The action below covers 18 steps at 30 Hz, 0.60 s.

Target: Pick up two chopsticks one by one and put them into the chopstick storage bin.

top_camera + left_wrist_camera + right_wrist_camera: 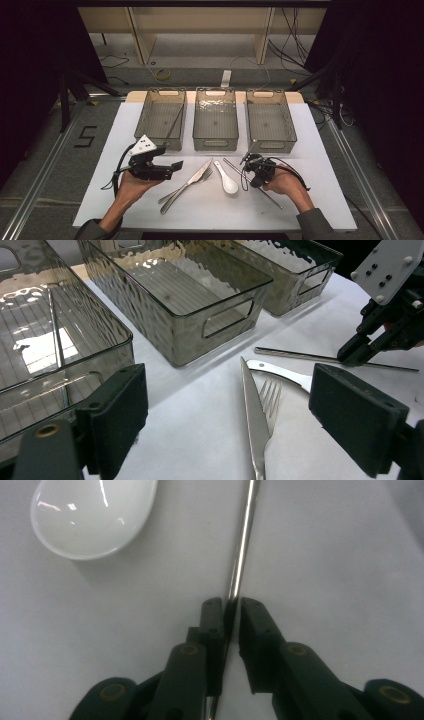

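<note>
A thin metal chopstick (272, 200) lies slanted on the white table, right of a white ceramic spoon (227, 181). My right gripper (248, 161) points down over the chopstick's far end. In the right gripper view its jaws (232, 605) are shut on the chopstick (243, 540), with the spoon bowl (90, 515) at upper left. My left gripper (176, 167) hovers open left of a knife (192, 182) and a fork (186, 187), holding nothing. In the left gripper view, between its wide pads (227, 415), I see the knife (252, 410), the fork (270, 395) and the right gripper (350, 352) on the chopstick (295, 355).
Three clear plastic bins stand in a row behind the cutlery: left (141, 117), middle (215, 145) and right (272, 146). Another chopstick (175, 122) lies in the left bin. The table's front edge runs close to the person's forearms.
</note>
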Motion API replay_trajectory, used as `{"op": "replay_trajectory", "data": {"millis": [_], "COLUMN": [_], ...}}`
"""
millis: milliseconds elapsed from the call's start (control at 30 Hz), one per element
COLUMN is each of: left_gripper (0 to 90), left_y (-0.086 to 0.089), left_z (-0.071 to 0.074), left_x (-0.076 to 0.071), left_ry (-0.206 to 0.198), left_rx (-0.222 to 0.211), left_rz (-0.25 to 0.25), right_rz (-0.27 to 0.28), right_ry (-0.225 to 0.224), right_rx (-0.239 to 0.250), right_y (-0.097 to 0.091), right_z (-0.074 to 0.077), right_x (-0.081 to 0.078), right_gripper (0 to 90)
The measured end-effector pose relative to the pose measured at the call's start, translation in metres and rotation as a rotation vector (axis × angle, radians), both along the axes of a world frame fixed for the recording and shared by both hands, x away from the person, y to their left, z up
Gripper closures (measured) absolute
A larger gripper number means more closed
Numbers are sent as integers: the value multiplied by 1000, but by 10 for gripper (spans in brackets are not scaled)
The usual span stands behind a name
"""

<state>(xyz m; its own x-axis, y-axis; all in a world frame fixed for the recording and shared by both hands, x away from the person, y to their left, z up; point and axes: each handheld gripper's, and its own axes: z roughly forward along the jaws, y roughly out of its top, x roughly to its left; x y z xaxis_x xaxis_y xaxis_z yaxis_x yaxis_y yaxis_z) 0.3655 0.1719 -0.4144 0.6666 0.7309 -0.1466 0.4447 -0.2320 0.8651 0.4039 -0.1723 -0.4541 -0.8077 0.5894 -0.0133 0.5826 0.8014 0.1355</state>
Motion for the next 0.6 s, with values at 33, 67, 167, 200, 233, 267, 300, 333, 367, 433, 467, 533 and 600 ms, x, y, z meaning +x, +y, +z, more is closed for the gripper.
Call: {"op": "replay_trajectory", "data": {"millis": [33,67,167,200,233,267,300,333,367,433,467,533,600], "left_gripper": [154,154,154,154,154,154,154,154,154,155,155,155,155], "left_y": [0,0,0,0,0,0,0,0,0,0,0,-1,0], "left_z": [0,0,0,0,0,0,1,1,0,0,0,0,0], "left_x": [0,0,0,-1,-1,-1,-1,-1,-1,-1,-1,-1,0], "left_ry": [-1,-1,-4,-6,-8,-9,-11,-11,-11,-11,-10,-11,-11], "left_rx": [0,0,7,10,10,8,8,8,9,9,10,12,14], "left_rz": [1,1,-2,-2,-2,-2,-2,-1,-2,-2,-3,-4,-4], "right_rz": [-6,-8,-12,-11,-12,-14,-18,-12,-13,-8,-8,3,15], "right_ry": [4,7,20,24,28,28,32,32,33,39,40,40,35], "right_rx": [-1,2,17,18,17,17,14,9,7,-5,-11,-18,-11], "right_y": [0,0,-2,-2,-2,-2,-2,-2,-1,0,1,2,1], "right_z": [0,0,-1,-1,-1,-1,0,0,0,0,0,0,0], "right_x": [1,1,3,4,5,5,5,6,6,7,7,7,8], "right_gripper": [826,829,840,844,848,853,858,861,862,864,865,866,867]}}
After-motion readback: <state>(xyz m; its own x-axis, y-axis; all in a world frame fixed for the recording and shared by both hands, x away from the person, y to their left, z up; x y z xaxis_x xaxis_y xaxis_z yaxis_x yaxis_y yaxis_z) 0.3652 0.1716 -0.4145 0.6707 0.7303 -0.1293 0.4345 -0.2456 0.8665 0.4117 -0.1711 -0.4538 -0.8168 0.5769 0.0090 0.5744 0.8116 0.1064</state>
